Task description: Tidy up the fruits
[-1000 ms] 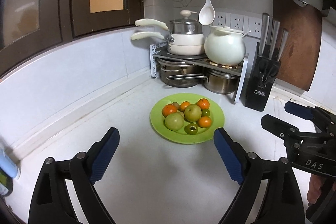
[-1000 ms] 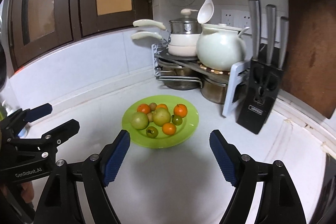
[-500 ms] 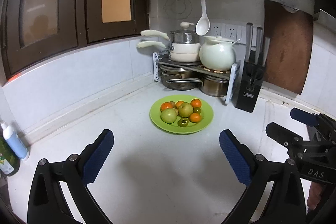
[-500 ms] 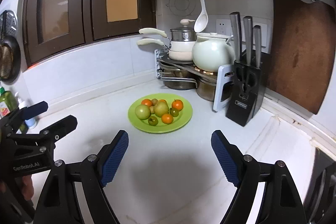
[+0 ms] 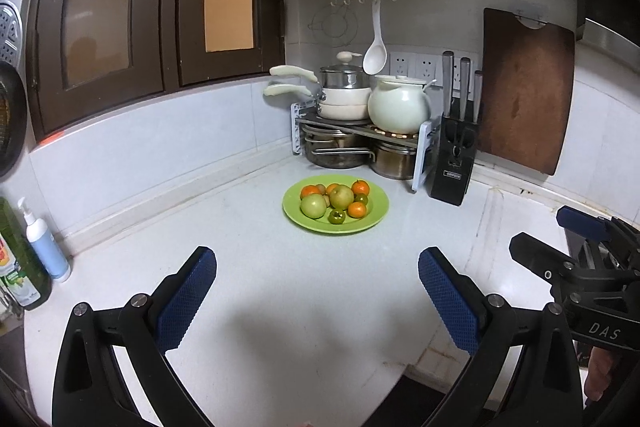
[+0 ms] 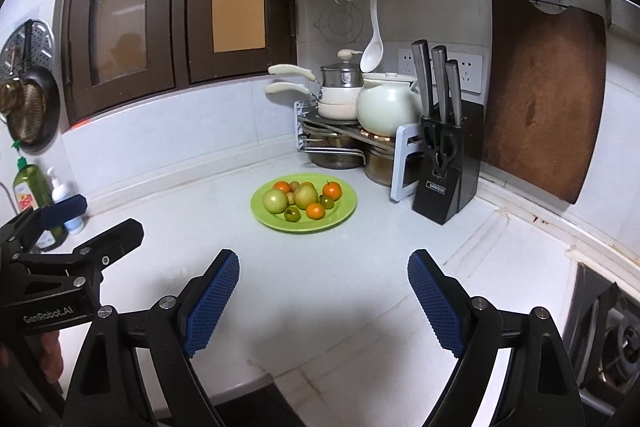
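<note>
A green plate (image 5: 378,211) (image 6: 344,211) sits on the white counter near the corner, holding several fruits: orange tangerines (image 5: 357,209), two pale green round fruits (image 5: 313,205) (image 6: 275,200), and small dark green ones (image 5: 337,216). My left gripper (image 5: 318,297) is open and empty, well back from the plate near the counter's front edge. My right gripper (image 6: 322,301) is open and empty, also well back. Each gripper shows at the side of the other's view: the right gripper (image 5: 560,239) and the left gripper (image 6: 96,223).
A pot rack (image 5: 360,131) with pans and a white pot (image 5: 399,105) stands in the corner. A black knife block (image 5: 456,163) and a brown cutting board (image 5: 524,91) are to its right. Bottles (image 5: 44,247) stand at far left. A stove edge (image 6: 600,327) is at right.
Both grippers have pulled back and up from the plate; it looks smaller and farther away. Both stay open and empty. The fruits have not moved.
</note>
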Demonstrator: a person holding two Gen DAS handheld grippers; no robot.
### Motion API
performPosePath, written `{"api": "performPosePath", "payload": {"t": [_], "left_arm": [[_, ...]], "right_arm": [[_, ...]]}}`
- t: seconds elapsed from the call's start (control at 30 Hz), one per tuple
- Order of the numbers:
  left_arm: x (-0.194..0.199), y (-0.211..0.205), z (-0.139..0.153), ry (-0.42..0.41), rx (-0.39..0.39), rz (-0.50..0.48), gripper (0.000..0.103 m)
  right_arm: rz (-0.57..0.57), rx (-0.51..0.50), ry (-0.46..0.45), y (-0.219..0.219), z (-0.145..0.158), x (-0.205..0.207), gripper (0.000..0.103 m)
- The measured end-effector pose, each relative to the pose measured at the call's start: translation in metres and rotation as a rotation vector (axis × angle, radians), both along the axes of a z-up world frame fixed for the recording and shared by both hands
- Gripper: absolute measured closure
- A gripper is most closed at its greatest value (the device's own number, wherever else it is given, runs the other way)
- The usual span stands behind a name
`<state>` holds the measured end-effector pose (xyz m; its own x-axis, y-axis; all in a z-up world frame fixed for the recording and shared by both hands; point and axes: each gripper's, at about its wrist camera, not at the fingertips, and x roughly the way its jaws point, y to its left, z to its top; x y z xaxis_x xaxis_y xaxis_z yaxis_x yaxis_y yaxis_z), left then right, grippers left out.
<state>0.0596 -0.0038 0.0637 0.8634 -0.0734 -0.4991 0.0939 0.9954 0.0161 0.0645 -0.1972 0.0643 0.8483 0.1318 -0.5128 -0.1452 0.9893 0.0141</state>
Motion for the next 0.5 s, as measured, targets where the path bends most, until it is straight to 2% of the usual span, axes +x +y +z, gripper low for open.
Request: {"api": "performPosePath", "payload": {"t": [0.5], "left_arm": [[-0.03,-0.012,0.004,-0.01,0.031,0.02,0.0]], "right_arm": [[0.0,0.004,-0.001,-0.01,-0.001,-0.034,0.014]]}}
